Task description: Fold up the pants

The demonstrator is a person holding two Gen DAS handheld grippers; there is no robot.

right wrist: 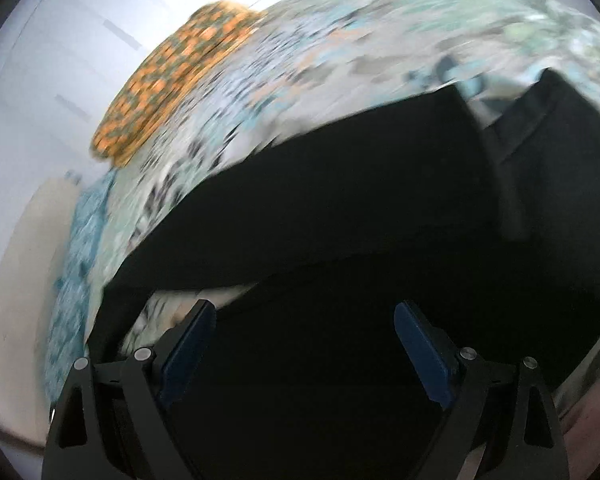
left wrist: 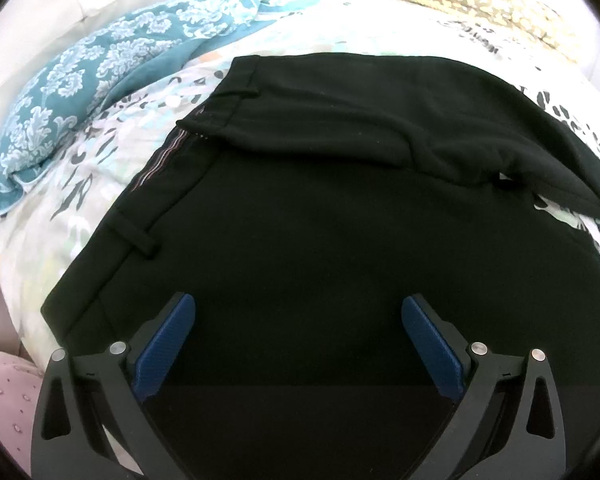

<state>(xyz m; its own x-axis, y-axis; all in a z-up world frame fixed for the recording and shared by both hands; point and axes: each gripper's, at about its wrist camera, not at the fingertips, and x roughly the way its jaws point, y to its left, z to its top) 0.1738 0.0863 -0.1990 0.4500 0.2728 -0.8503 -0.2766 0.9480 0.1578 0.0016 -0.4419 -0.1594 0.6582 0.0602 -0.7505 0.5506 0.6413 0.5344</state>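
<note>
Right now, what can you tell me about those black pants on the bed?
The black pants lie spread on a patterned bedspread, in smooth dark cloth. The waistband with its belt loops faces left, a striped lining showing along it. One part is folded over across the top. Both hand-held grippers hover open above them, gripping nothing.

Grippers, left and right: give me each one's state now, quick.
Left gripper: open, holding nothing, above the black fabric pants.
Right gripper: open, holding nothing, over the same pants.
</note>
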